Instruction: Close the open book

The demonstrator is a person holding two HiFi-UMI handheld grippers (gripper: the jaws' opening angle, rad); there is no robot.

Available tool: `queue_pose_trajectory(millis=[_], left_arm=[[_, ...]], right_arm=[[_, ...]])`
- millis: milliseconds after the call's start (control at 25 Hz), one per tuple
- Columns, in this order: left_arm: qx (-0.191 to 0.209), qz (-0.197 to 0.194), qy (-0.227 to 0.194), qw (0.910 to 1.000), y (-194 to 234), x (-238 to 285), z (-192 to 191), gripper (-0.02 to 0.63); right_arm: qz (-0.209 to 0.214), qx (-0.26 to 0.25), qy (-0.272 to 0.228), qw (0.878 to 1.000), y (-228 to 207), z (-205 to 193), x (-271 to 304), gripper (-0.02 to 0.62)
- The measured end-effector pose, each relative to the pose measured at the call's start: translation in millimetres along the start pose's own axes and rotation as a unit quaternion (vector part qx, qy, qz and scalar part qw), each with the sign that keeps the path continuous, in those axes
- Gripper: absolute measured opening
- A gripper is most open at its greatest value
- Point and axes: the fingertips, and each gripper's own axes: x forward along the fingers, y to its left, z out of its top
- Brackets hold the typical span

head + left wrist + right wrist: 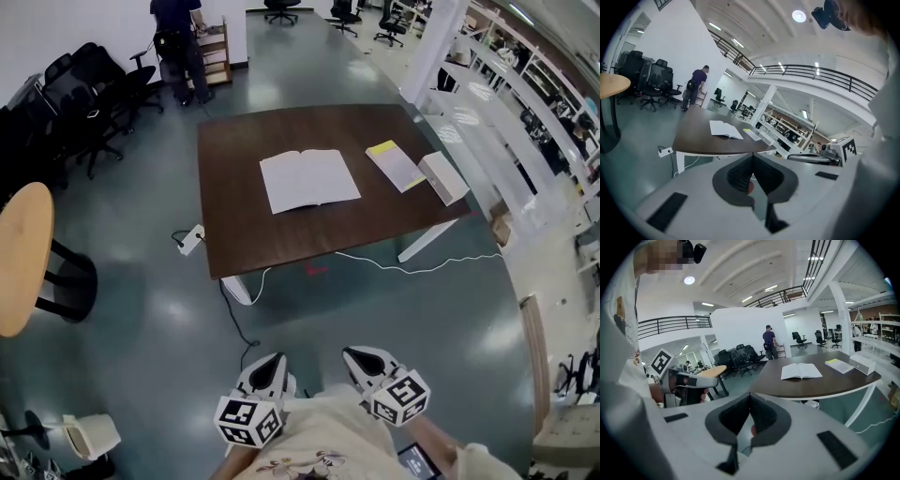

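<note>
Head view shows open book far beyond left gripper, right gripper, both closed

White book lies open on table.

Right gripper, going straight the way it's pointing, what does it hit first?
Nothing near the right gripper; probably bare floor short of the dark table, possibly the table's near edge. Depth is unclear.

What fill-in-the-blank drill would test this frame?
The book on the table lies ____.
The left gripper and the right gripper are both ____.
In the head view, the white box lies to the ____ of the book.
Missing: open; shut; right.
</note>
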Motion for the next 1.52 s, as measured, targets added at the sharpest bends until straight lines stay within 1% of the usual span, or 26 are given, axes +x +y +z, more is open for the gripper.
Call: queue_pose_trajectory(millis=[160,440,560,720,920,1080,1160,1320,1520], left_arm=[[-0.007,0.002,-0.009,0.9999,26.0,-5.0,12.4,0.006],[-0.016,-0.004,-0.007,0.9998,51.9,-2.9,26.4,0.006],[-0.020,-0.007,-0.004,0.9998,57.1,5.9,32.4,0.006],[-0.019,-0.007,-0.001,0.9998,61.9,20.8,38.7,0.006],[-0.013,0.006,-0.002,0.9999,69.3,54.4,60.1,0.006],[-0.012,0.008,0.008,0.9999,71.9,92.4,75.3,0.006],[-0.013,0.012,0.011,0.9998,73.6,118.2,84.1,0.006],[-0.015,0.040,0.001,0.9991,84.7,177.0,110.5,0.006],[-0.014,0.046,0.015,0.9987,83.1,249.7,143.3,0.006]], right_arm=[[-0.001,-0.008,0.001,1.000,3.7,14.1,31.6,0.002],[0.001,-0.015,0.004,1.000,11.8,33.4,59.2,0.002],[0.001,-0.014,0.004,1.000,6.5,38.9,66.1,0.002],[-0.001,-0.009,0.001,1.000,-10.7,41.5,73.2,0.002],[0.002,-0.002,-0.001,1.000,-47.8,53.9,88.6,0.002],[0.015,-0.004,0.000,1.000,-81.4,72.1,109.2,0.002],[0.021,-0.007,0.002,1.000,-104.0,81.9,119.5,0.002],[0.033,-0.005,0.006,0.999,-158.8,101.4,143.8,0.002],[0.042,0.012,0.005,0.999,-227.0,130.3,175.0,0.002]])
